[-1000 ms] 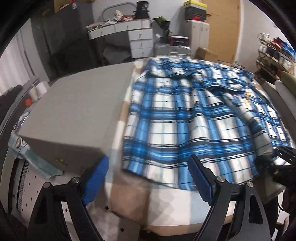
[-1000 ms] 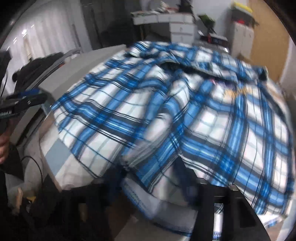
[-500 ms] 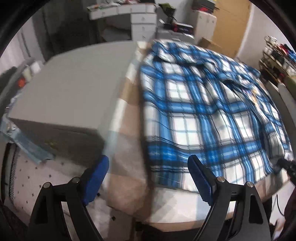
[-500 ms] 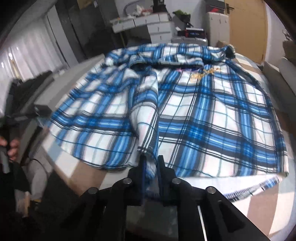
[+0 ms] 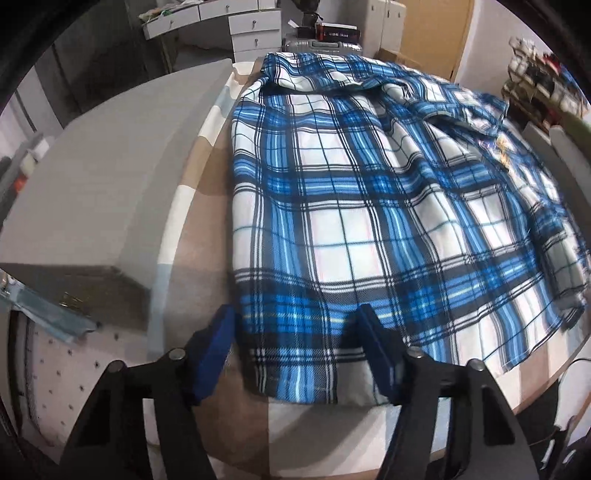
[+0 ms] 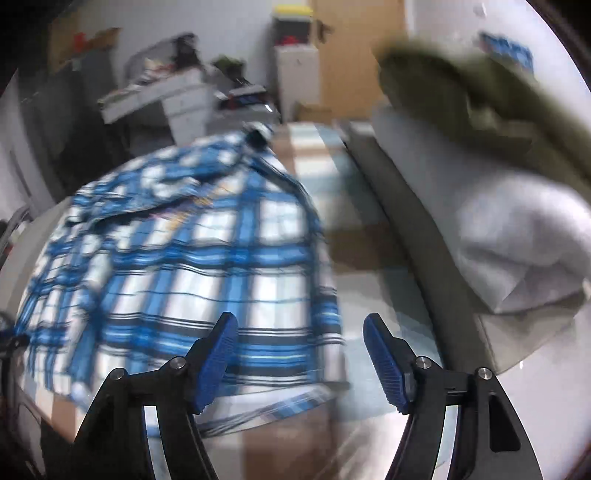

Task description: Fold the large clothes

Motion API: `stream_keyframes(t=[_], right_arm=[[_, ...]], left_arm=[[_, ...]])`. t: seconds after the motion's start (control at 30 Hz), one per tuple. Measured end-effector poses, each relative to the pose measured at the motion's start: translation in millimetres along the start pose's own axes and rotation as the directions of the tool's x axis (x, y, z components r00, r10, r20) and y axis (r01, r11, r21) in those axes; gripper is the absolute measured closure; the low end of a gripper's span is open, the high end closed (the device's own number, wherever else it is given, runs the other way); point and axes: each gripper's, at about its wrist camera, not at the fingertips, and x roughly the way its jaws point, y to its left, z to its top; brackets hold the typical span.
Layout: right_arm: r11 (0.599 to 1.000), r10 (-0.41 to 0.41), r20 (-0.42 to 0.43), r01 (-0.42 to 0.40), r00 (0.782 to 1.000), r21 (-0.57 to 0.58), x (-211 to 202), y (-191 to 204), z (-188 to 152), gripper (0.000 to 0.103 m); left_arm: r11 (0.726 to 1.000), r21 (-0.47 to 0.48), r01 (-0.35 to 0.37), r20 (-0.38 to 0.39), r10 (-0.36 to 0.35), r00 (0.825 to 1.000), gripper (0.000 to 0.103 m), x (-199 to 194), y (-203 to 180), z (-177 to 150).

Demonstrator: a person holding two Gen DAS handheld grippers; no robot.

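Note:
A blue and white plaid shirt (image 5: 369, 221) lies spread on a table covered with a beige checked cloth (image 5: 199, 229). My left gripper (image 5: 299, 336) hangs low over the shirt's near left hem corner. Its jaws are closing with the hem fabric between the blue pads (image 5: 218, 343), which do not visibly press on it. In the blurred right wrist view, my right gripper (image 6: 301, 347) is at the near right edge of the shirt (image 6: 184, 266). Its jaws are opening, and only the shirt's edge and the tablecloth show beneath the gap.
A grey box (image 5: 110, 192) sits against the table's left side. White drawers (image 5: 255, 26) and a suitcase (image 5: 321, 46) stand behind, shelves (image 5: 535, 74) at the right. Right of the shirt lie a folded grey cloth (image 6: 517, 240) and an olive garment (image 6: 480, 92).
My left gripper sank toward the hem corner and its jaws narrowed. My right gripper let go of the shirt fold it pinched, swung to the right and opened.

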Motion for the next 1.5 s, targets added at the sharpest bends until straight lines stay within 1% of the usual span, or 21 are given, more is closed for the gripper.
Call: stream_keyframes(t=[0.03,0.07,0.1,0.13,0.17,0.2,0.23,0.33,0.43,0.57,0.77,0.87,0.93,0.97,1.03,1.17,1.27,1.3,1.37,1.43,1.5], right_arm=[[1.0,0.005,-0.024,-0.004,1.0,0.011,7.6,-3.9,1.4,0.035],[1.0,0.015,-0.047,-0.015,0.999,0.013,16.2,-4.4,1.9,0.039],[1.0,0.025,-0.062,-0.025,0.998,0.004,22.3,-3.0,1.8,0.042],[1.0,0.022,-0.082,-0.022,0.996,0.002,26.1,-2.2,1.6,0.052],[0.999,0.039,-0.098,-0.038,0.994,0.008,30.3,-3.0,-0.5,0.059],[0.998,0.06,-0.109,-0.059,0.992,0.015,33.1,-2.7,-1.3,0.059],[0.998,0.054,-0.095,-0.054,0.994,0.011,32.2,-1.8,-1.4,0.064],[0.998,0.063,-0.098,-0.062,0.993,0.006,31.4,2.7,-2.5,0.099],[0.996,0.092,-0.101,-0.091,0.991,0.018,26.9,3.8,-3.1,0.099],[0.988,0.154,-0.049,-0.154,0.987,0.007,14.8,6.3,5.4,0.099],[0.966,0.259,-0.058,-0.259,0.964,0.013,15.1,3.5,7.3,0.099],[0.965,0.259,-0.069,-0.261,0.963,-0.022,22.0,7.6,7.4,0.098],[0.963,0.265,-0.08,-0.268,0.961,-0.036,25.7,9.7,5.2,0.096],[0.964,0.26,-0.09,-0.264,0.961,-0.04,28.8,10.4,4.4,0.096],[0.969,0.231,-0.098,-0.237,0.968,-0.063,33.2,12.8,2.3,0.096],[0.97,0.215,-0.101,-0.225,0.971,-0.097,36.1,13.7,0.1,0.095],[0.967,0.22,-0.107,-0.231,0.97,-0.106,39.7,11.4,-0.3,0.094],[0.966,0.225,-0.107,-0.236,0.968,-0.104,40.6,10.1,-0.1,0.094],[0.963,0.243,-0.11,-0.254,0.964,-0.095,41.9,6.9,0.7,0.094],[0.958,0.257,-0.115,-0.269,0.959,-0.101,41.9,5.0,1.6,0.096],[0.953,0.261,-0.118,-0.276,0.958,-0.129,40.1,5.7,1.1,0.098]], left_arm=[[1.0,-0.005,-0.003,0.009,0.003,1.0,0.063,-0.4,0.5,0.3],[1.0,-0.017,-0.003,0.014,0.003,1.0,0.071,-1.4,2.6,1.3],[1.0,-0.028,0.003,0.011,-0.003,1.0,0.085,-2.0,5.0,2.2],[0.999,-0.033,0.019,0.006,-0.018,1.0,0.091,-2.0,5.6,3.8],[0.999,-0.033,0.031,0.002,-0.03,1.0,0.092,-0.5,5.2,5.9],[0.999,-0.035,0.04,0.002,-0.04,0.999,0.096,-1.2,6.4,6.4],[0.999,-0.031,0.038,0.005,-0.038,0.999,0.097,-2.6,6.0,5.9],[0.999,-0.008,0.035,0.03,-0.035,0.999,0.098,-7.1,-2.3,6.6],[0.998,0.002,0.057,0.06,-0.057,0.997,0.098,-13.8,-5.9,7.9],[0.996,-0.018,0.091,0.073,-0.09,0.993,0.098,-13.4,-3.7,11.1],[0.996,-0.017,0.082,0.026,-0.081,0.996,0.095,-0.9,-8.2,11.3],[0.995,-0.026,0.093,0.016,-0.093,0.996,0.086,1.5,-9.2,11.1],[0.993,-0.039,0.107,0.009,-0.107,0.994,0.064,1.7,-8.8,11.2],[0.992,-0.044,0.121,0.011,-0.121,0.993,0.06,1.9,-9.0,10.8],[0.994,-0.041,0.102,0.013,-0.101,0.995,0.043,3.3,-12.6,9.9],[0.999,0.023,0.037,0.009,-0.037,0.999,0.039,6.1,-25.1,9.6],[0.999,0.027,0.024,0.016,-0.024,1.0,0.04,7.0,-27.6,9.2],[1.0,0.02,0.016,0.015,-0.016,1.0,0.044,6.6,-26.4,9.3],[1.0,0.007,0.005,0.007,-0.005,1.0,0.058,5.9,-23.7,11.9],[1.0,-0.008,-0.002,-0.009,0.001,1.0,0.089,4.4,-21.8,14.7],[1.0,-0.015,-0.025,-0.032,0.025,0.999,0.099,4.5,-22.5,17.7]])
